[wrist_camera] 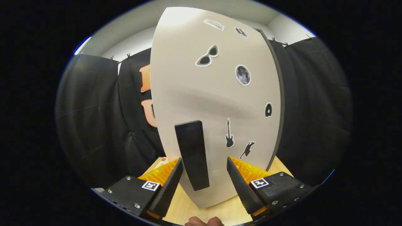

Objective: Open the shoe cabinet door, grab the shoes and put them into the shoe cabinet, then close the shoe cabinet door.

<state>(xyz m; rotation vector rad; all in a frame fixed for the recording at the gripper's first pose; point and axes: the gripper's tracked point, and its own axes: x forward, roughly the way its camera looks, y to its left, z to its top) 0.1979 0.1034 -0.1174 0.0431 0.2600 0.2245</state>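
Note:
The shoe cabinet's cream door (216, 94) stands right in front of me, dotted with small stickers. Its black vertical handle (192, 153) sits low on the door. My gripper (204, 163) is open, its orange-and-black fingers (168, 175) standing either side of the handle's lower half with gaps on both sides. The left finger is closer to the handle than the right one. I cannot tell whether the door is fully closed; a dark edge (280, 103) runs down its right side.
The cabinet stands on a light wooden surface (188, 207). Black cloth (94, 125) hangs behind and to both sides. A person's fingertips (204, 221) show just below the gripper.

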